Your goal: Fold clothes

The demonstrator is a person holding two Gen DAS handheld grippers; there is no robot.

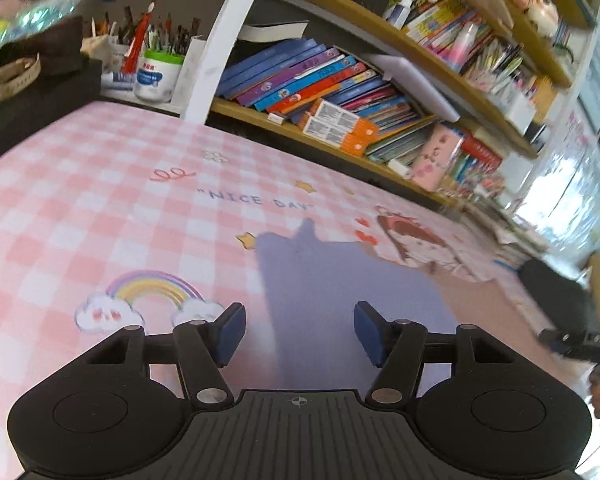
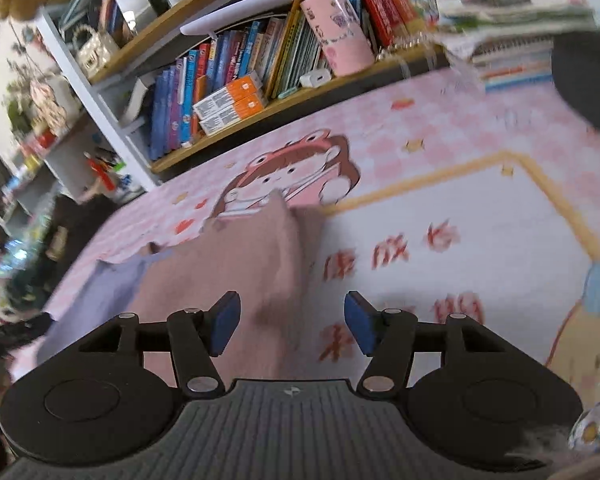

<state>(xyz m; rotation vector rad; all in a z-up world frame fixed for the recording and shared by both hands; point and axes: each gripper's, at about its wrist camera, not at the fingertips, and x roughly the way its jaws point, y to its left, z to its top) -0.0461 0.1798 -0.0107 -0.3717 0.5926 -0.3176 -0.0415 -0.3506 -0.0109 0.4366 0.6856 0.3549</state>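
Note:
A lavender garment (image 1: 340, 280) lies flat on the pink checked tablecloth (image 1: 100, 200), with a dusty pink garment (image 1: 480, 300) beside it on the right. My left gripper (image 1: 299, 334) is open and empty, just above the lavender cloth's near part. In the right wrist view the pink garment (image 2: 240, 264) lies partly folded with a raised crease, and the lavender one (image 2: 100, 292) is at its left. My right gripper (image 2: 292, 322) is open and empty above the pink garment's right edge. The right gripper also shows in the left wrist view (image 1: 572, 344), blurred.
A bookshelf (image 1: 340, 88) full of books runs along the table's far edge. A white jar (image 1: 156, 76) and pen holders stand at the far left corner, next to a dark object (image 1: 32, 80). A stack of books (image 2: 516, 60) sits at the far right.

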